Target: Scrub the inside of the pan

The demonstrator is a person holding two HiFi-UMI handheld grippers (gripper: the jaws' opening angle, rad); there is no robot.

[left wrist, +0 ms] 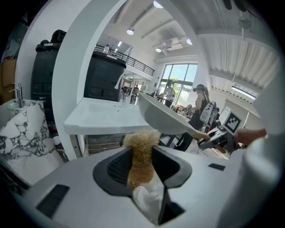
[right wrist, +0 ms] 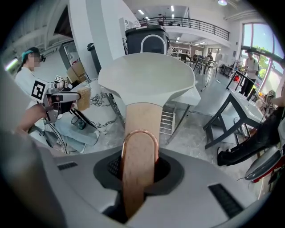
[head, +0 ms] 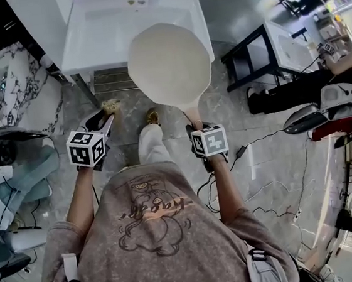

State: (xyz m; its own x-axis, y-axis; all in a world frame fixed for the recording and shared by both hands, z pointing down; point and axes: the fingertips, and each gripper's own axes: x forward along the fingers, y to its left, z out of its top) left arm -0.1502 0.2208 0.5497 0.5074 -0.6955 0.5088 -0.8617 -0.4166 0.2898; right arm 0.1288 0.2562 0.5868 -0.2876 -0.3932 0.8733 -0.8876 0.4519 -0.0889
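Observation:
A cream-white pan (head: 168,64) is held up in the air in front of the white sink (head: 98,35), its inside facing me. My right gripper (head: 198,127) is shut on the pan's wooden handle (right wrist: 141,129), which runs up to the pan's bowl (right wrist: 147,79). My left gripper (head: 107,113) is shut on a tan fibrous scrubber (left wrist: 140,153), low and left of the pan and apart from it. From the left gripper view the pan (left wrist: 164,118) shows side-on, above and right of the scrubber.
A marble-patterned surface (head: 6,87) lies to the left. A black-framed table (head: 267,54) stands to the right, with a seated person's legs (head: 297,92) beside it. Cables (head: 262,178) trail over the tiled floor. Other people stand further back in the room.

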